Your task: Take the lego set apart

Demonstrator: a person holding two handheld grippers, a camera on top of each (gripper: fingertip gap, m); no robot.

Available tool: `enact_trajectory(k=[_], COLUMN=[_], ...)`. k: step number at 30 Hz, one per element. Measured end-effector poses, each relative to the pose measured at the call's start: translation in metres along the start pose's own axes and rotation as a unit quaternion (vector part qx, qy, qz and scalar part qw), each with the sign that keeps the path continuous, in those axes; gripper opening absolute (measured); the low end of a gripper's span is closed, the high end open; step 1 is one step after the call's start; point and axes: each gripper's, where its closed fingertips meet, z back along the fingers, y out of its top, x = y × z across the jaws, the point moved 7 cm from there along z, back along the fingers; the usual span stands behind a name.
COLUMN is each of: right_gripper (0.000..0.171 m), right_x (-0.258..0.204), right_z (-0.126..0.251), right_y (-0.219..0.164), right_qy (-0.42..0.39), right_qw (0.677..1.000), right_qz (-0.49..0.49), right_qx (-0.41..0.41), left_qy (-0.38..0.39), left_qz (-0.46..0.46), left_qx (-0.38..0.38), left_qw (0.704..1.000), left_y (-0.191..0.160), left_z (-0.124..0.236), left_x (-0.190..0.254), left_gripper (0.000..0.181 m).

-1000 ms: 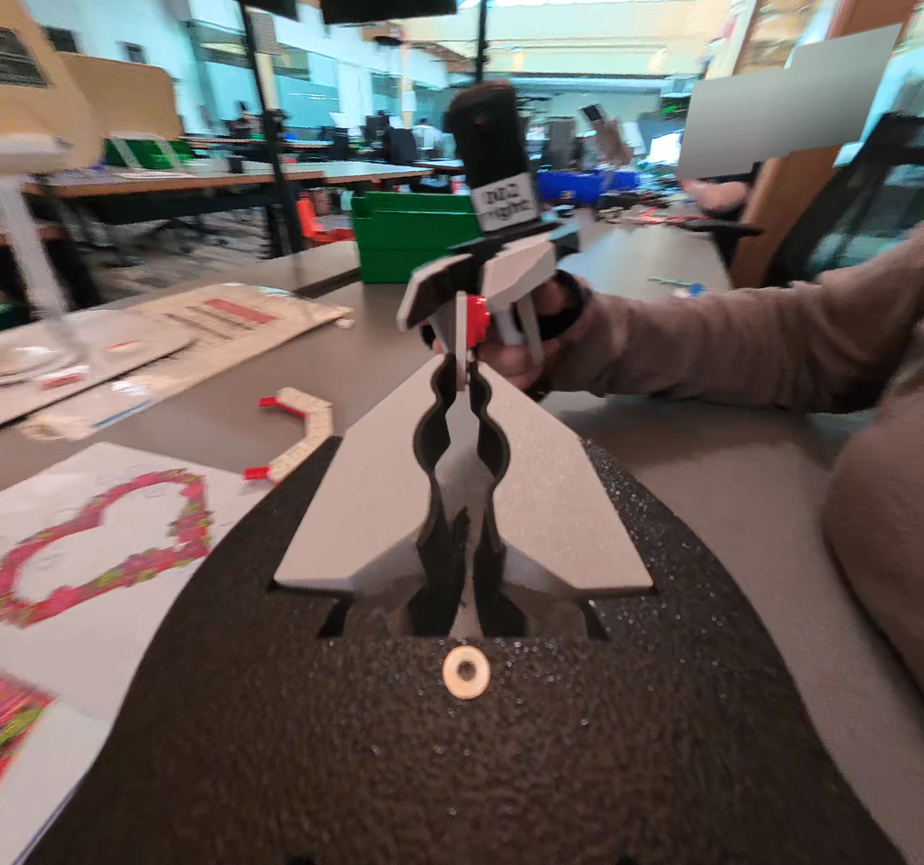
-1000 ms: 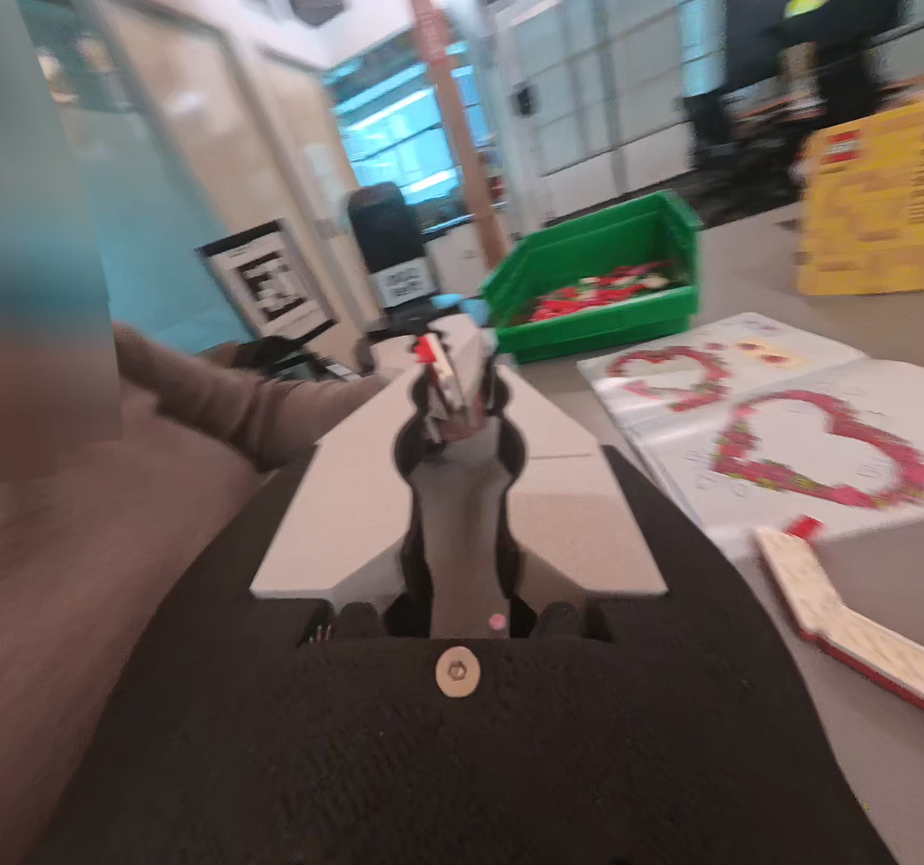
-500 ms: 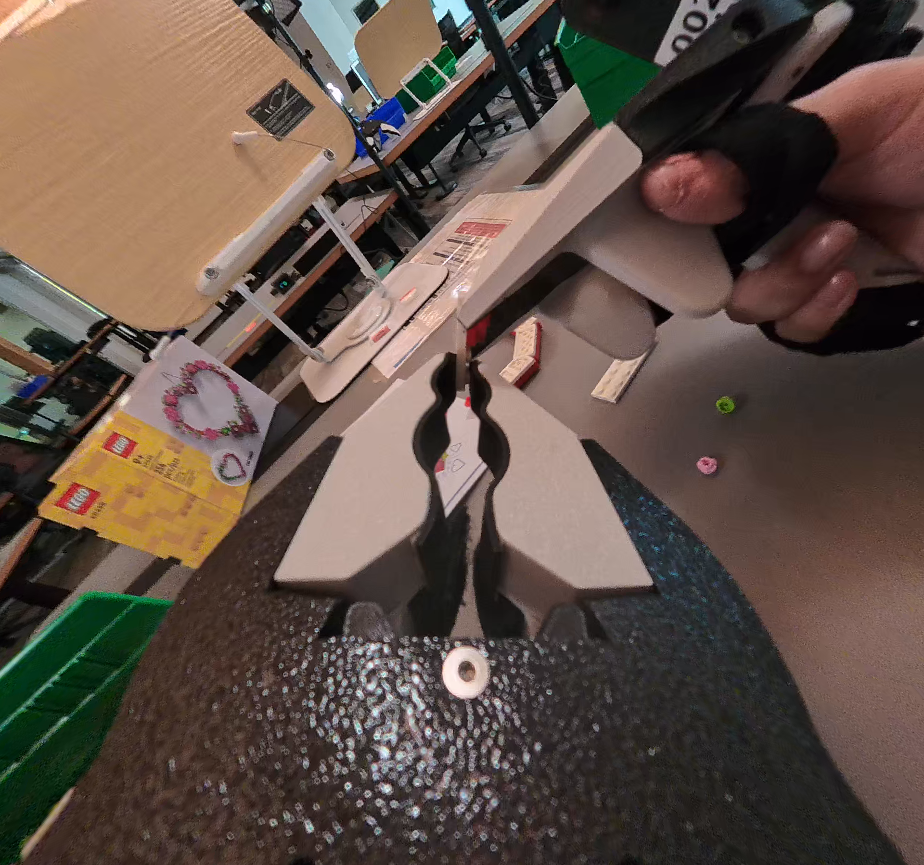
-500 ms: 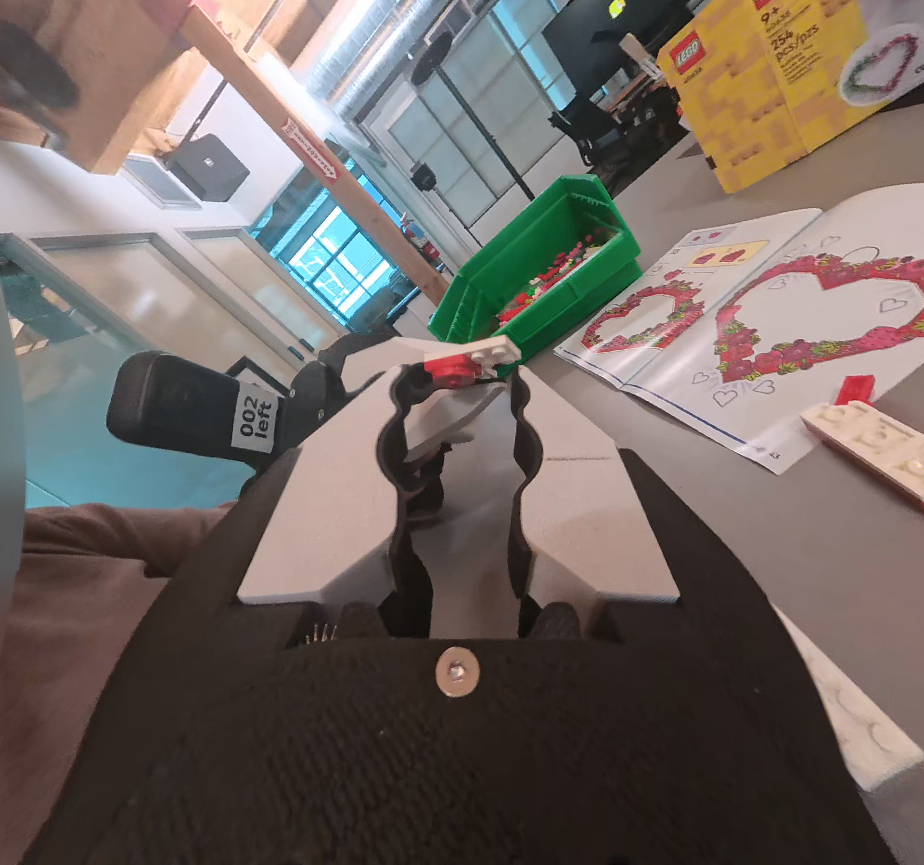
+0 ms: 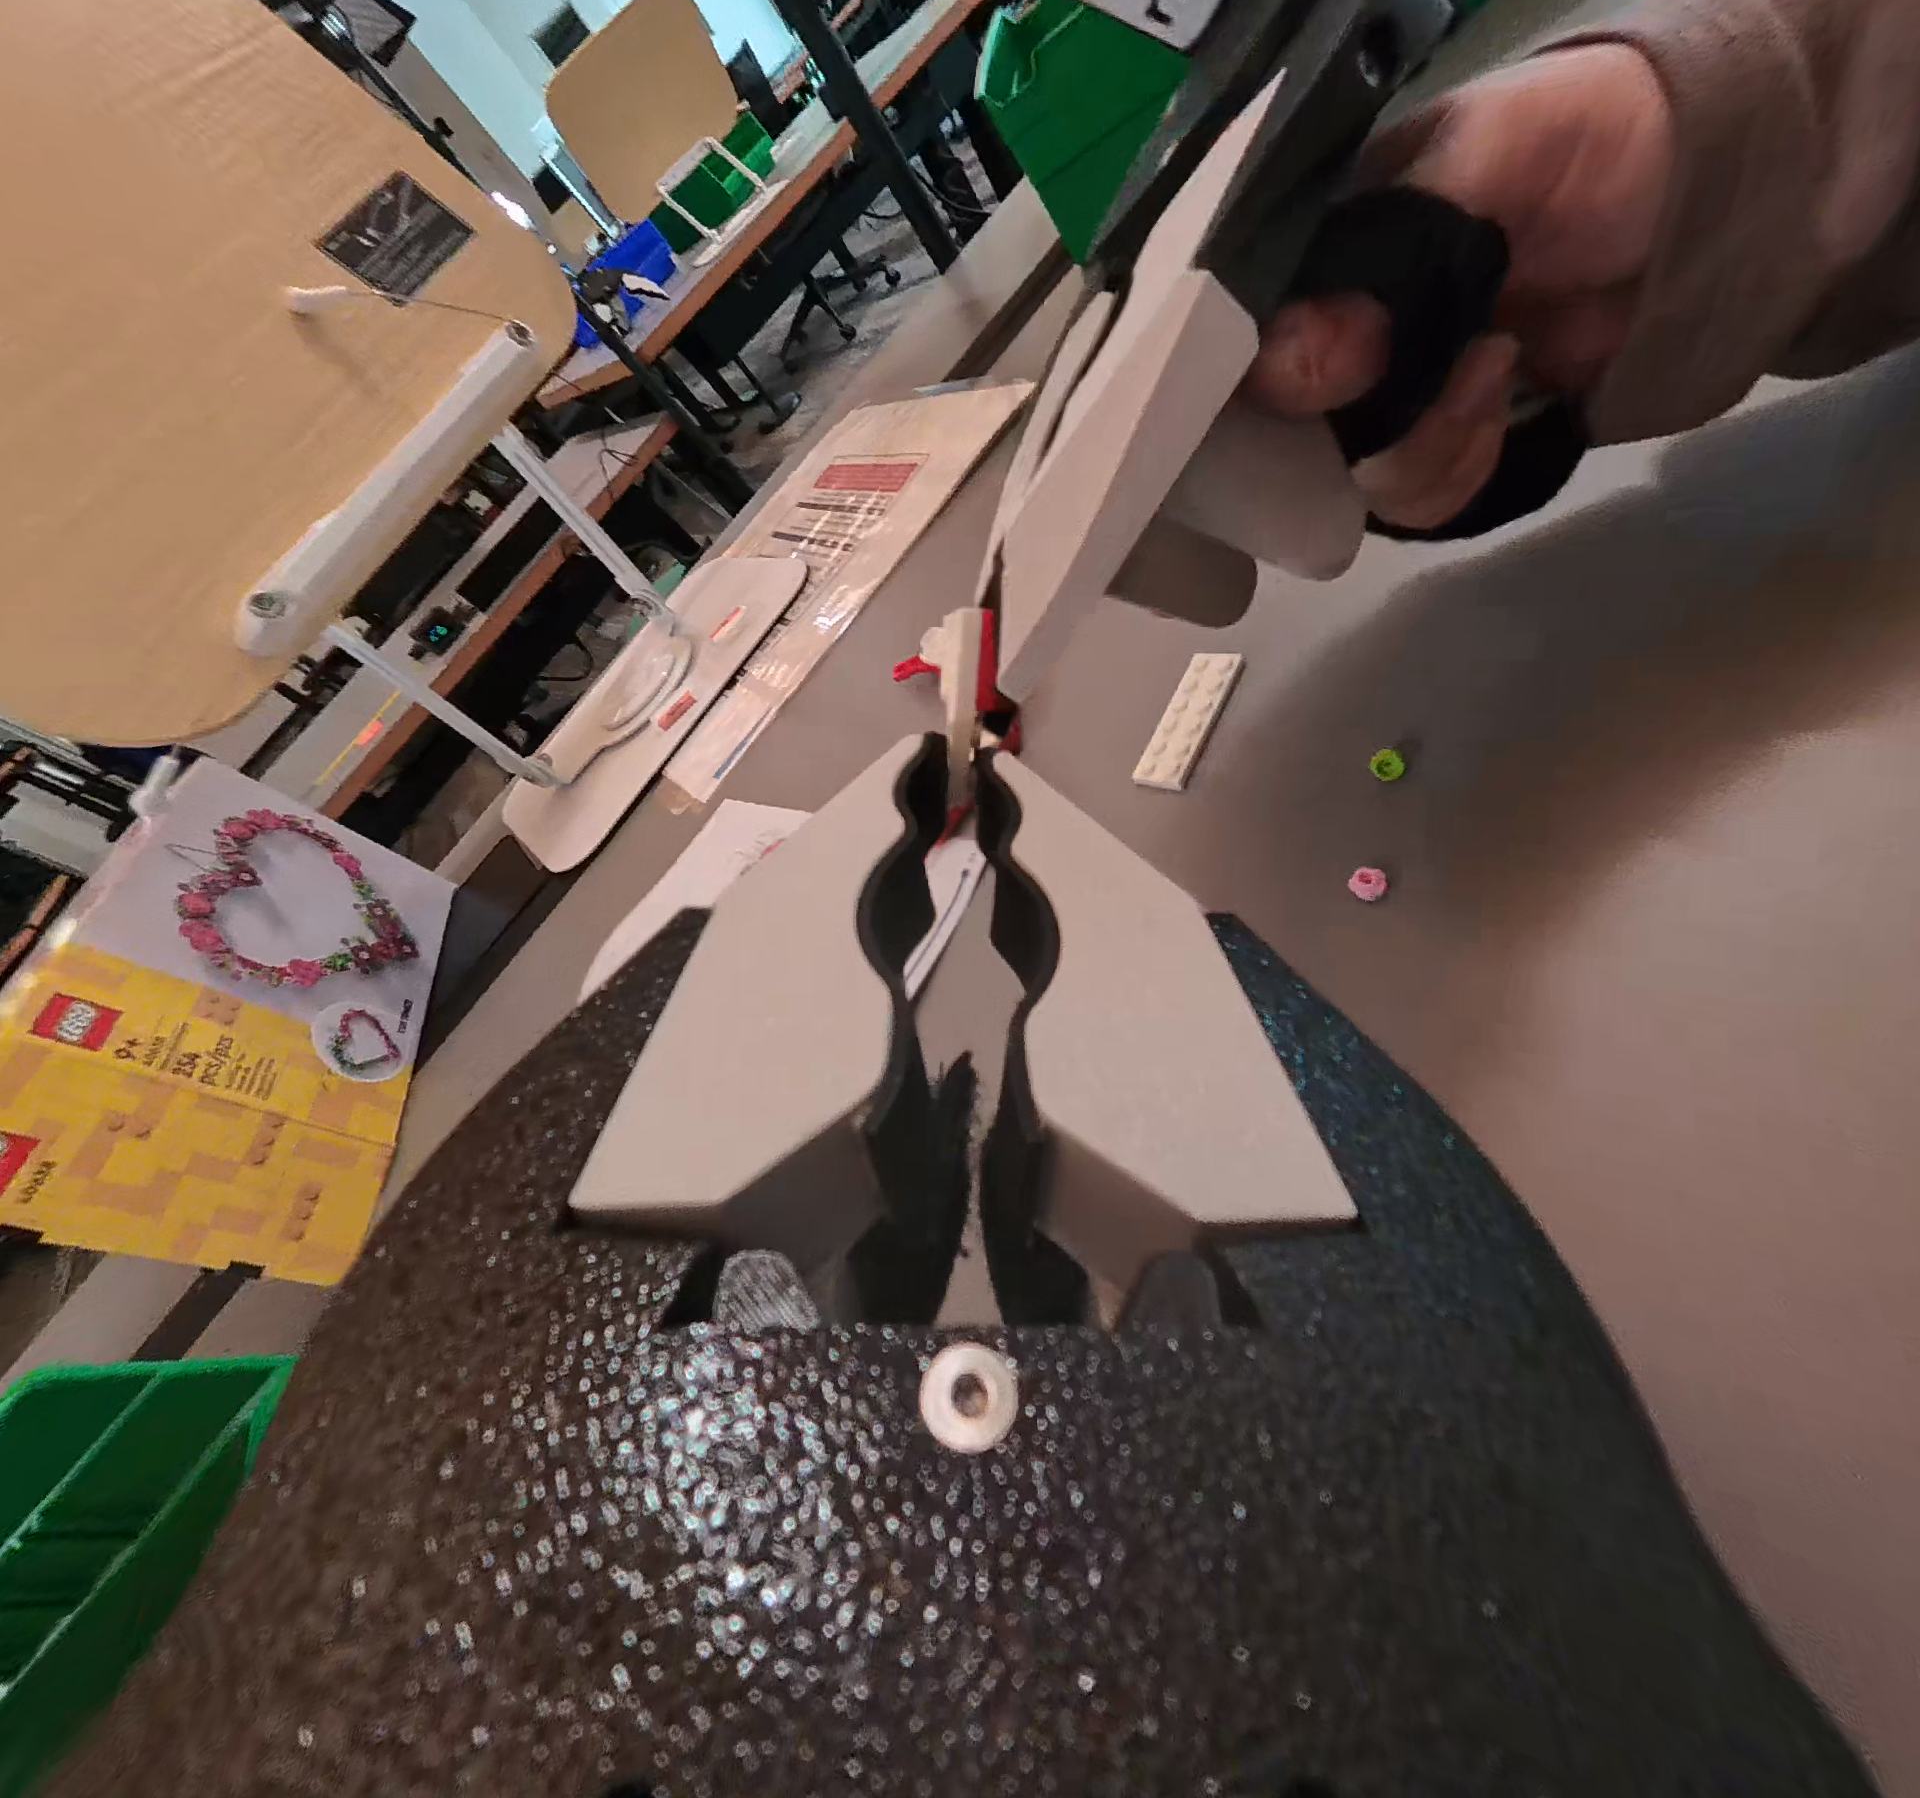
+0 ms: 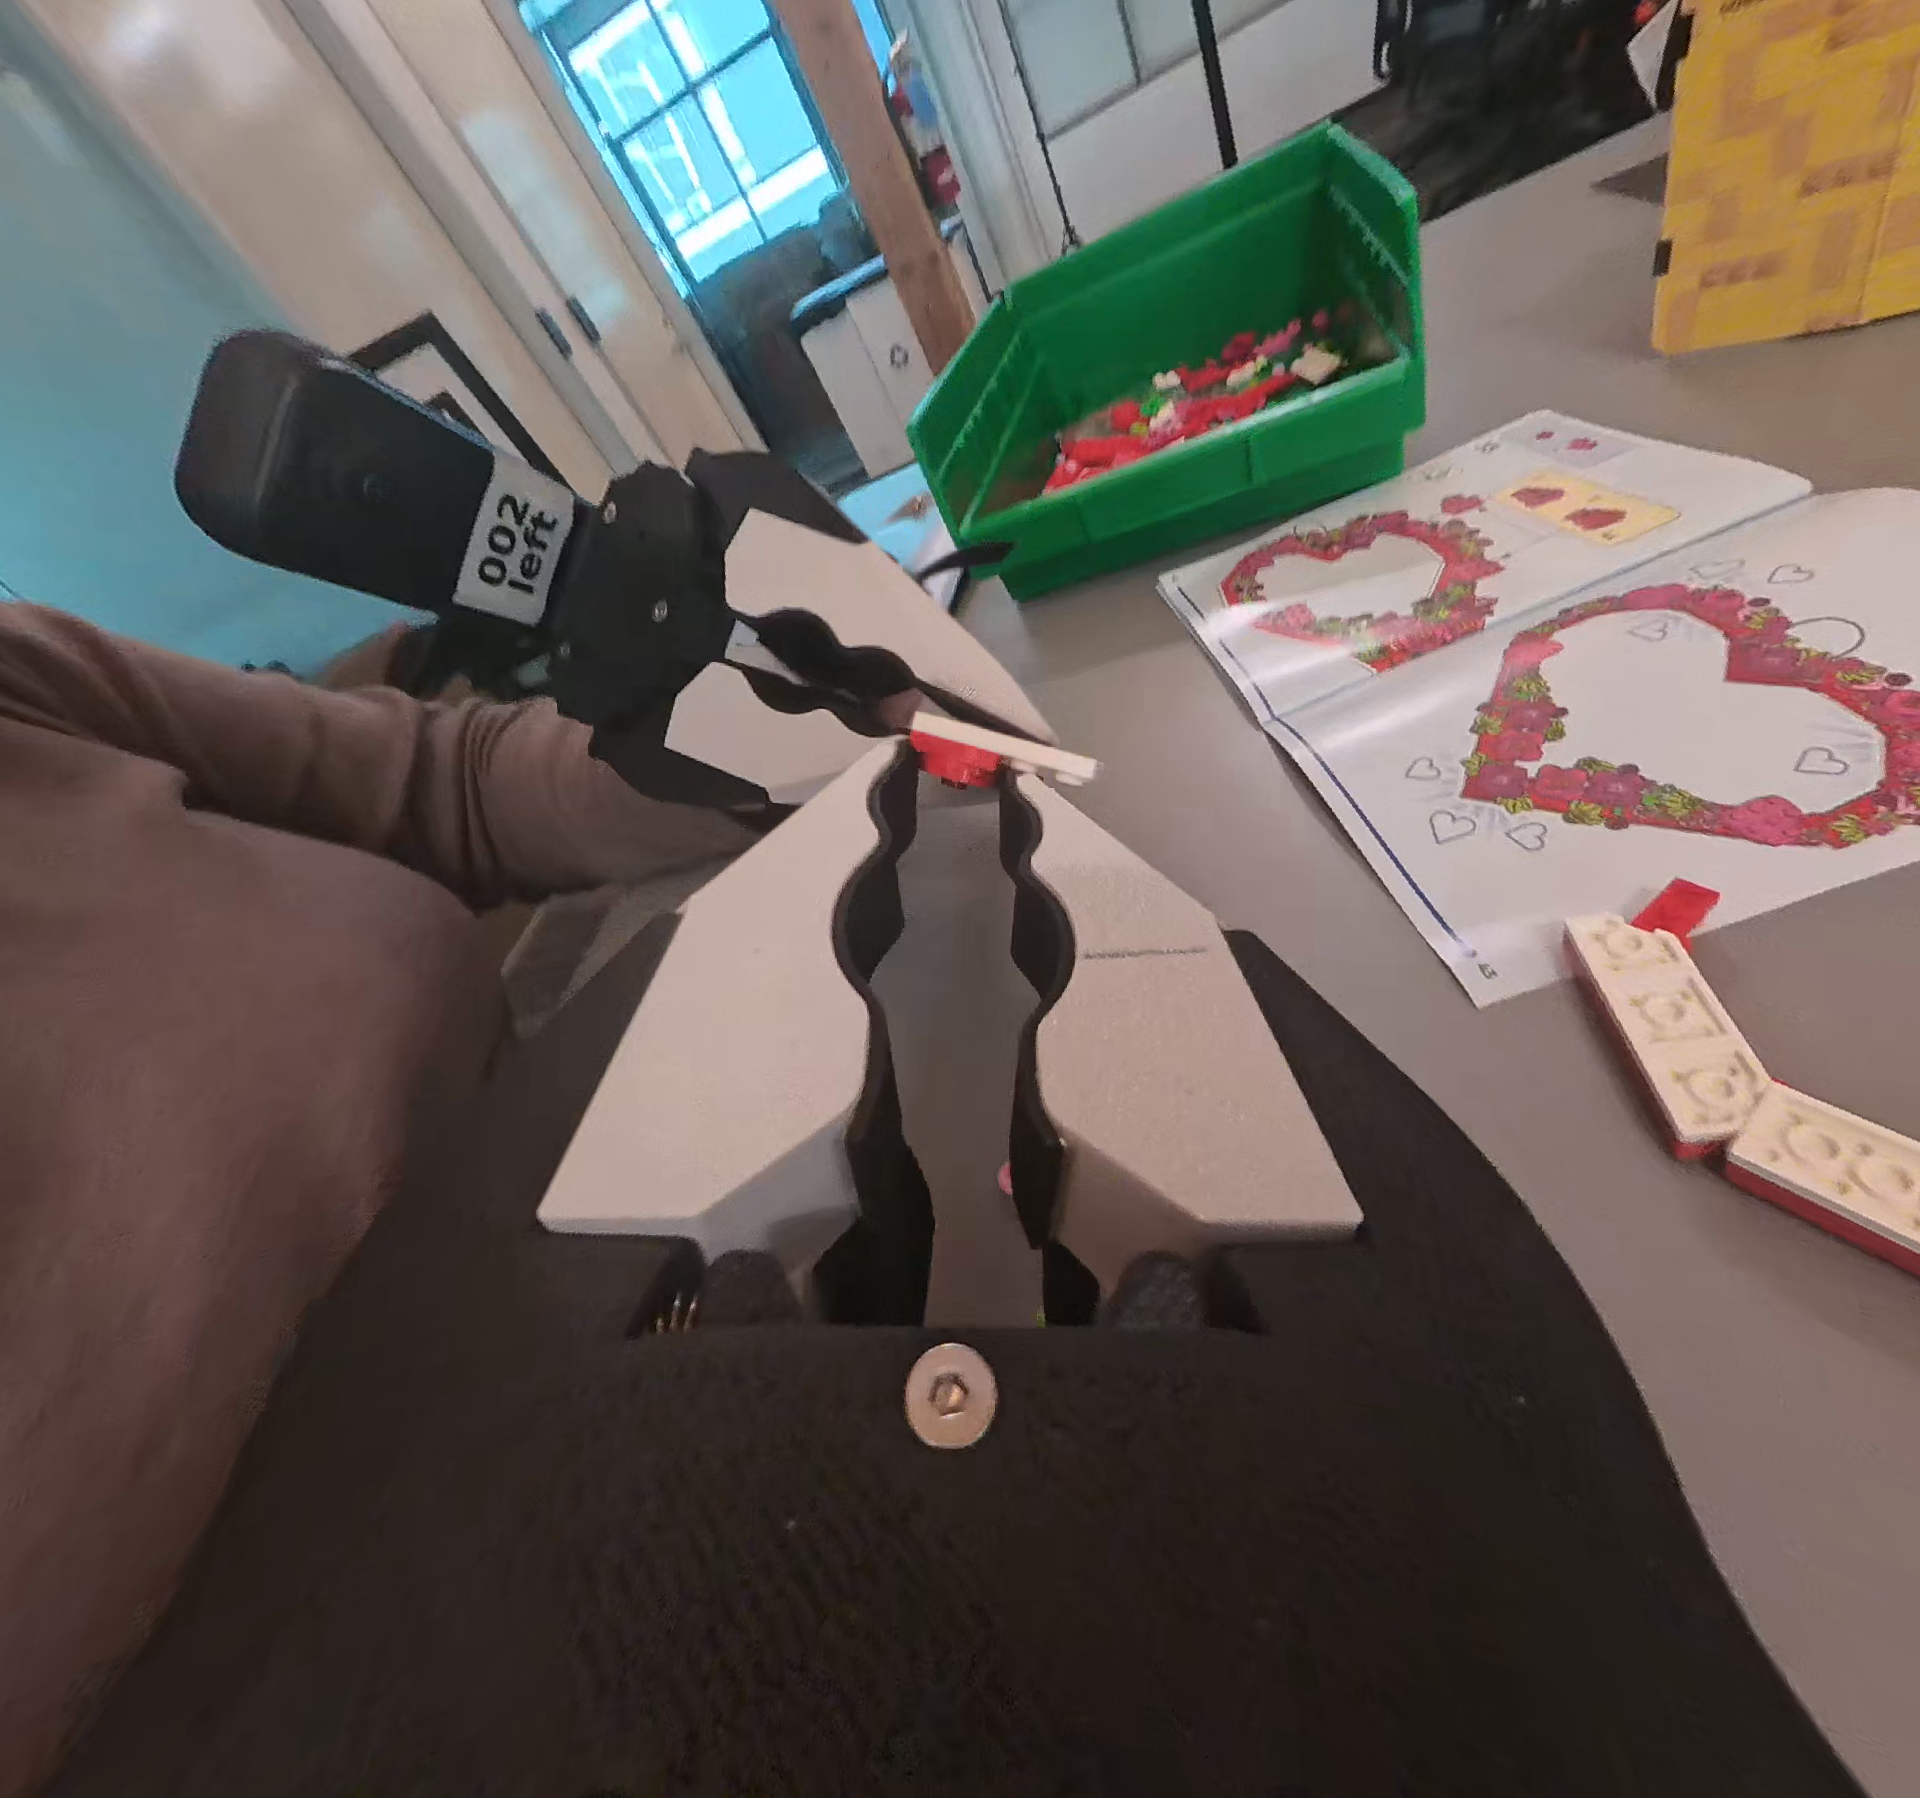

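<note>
The left gripper and the right gripper are meeting tip to tip above the grey table, each one pinching the same small red and white lego piece with its jaws closed on it. Farther on the table a white and red plate section is lying beside the open instruction booklet, and behind them a green bin is holding loose bricks.

both wrist views face each other closely, sharing the white-and-red lego piece.
</note>
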Motion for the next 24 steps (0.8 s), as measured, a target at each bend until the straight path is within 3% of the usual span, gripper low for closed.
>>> enact_trajectory(k=[7, 12, 16, 19, 22, 24], right_gripper=[0.014, 0.015, 0.015, 0.034, 0.050, 0.043], right_x=[0.004, 0.006, 0.012, 0.016, 0.015, 0.014], right_z=[-0.001, -0.001, 0.001, -0.002, -0.005, -0.005], right_y=[-0.011, -0.015, -0.021, -0.031, -0.030, -0.022], right_qy=[-0.025, -0.014, -0.058, -0.078, -0.065, -0.041], right_qw=[0.996, 0.997, 0.989, 0.979, 0.985, 0.994], right_qz=[0.054, 0.040, 0.065, 0.072, 0.028, -0.045], right_qx=[-0.066, -0.064, -0.118, -0.171, -0.154, -0.095], left_qy=[-0.032, -0.028, -0.024, -0.032, -0.035, -0.023], left_qz=[0.018, 0.042, 0.062, 0.070, 0.082, 0.085], left_qx=[-0.017, -0.032, -0.048, -0.057, -0.060, -0.054], left_qw=[0.999, 0.998, 0.997, 0.995, 0.994, 0.995], left_y=[-0.006, -0.011, -0.016, -0.020, -0.023, -0.022], left_z=[-0.005, -0.010, -0.011, -0.013, -0.015, -0.014], left_x=[0.006, 0.006, 0.002, 0.003, 0.004, 0.002], left_gripper=[0.003, 0.003, 0.003, 0.003, 0.003, 0.003])
